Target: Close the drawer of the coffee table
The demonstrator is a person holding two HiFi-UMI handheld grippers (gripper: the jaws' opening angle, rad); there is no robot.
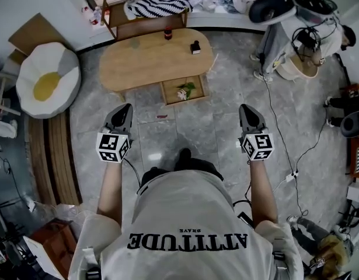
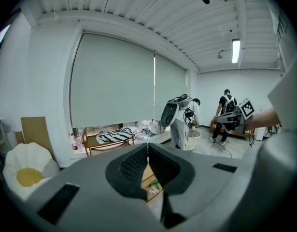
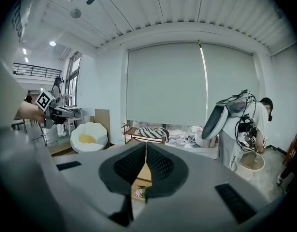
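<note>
A low oval wooden coffee table (image 1: 150,60) stands ahead of me on the grey tiled floor. Its drawer (image 1: 184,90) is pulled out toward me at the front right, with a small plant and flowers lying inside. My left gripper (image 1: 124,111) is shut and empty, hanging over the floor short of the table's front left. The right gripper (image 1: 247,112) is also shut and empty, to the right of the drawer and apart from it. Between the closed jaws the drawer (image 2: 152,186) shows in the left gripper view and the drawer (image 3: 138,191) in the right gripper view.
A dark bottle (image 1: 167,34) and a small black object (image 1: 195,47) sit on the table. Behind it is a wooden bench with a striped cloth (image 1: 157,3). An egg-shaped cushion (image 1: 48,79) lies left. A person and a white robot (image 1: 284,16) stand right, with cables (image 1: 284,144) on the floor.
</note>
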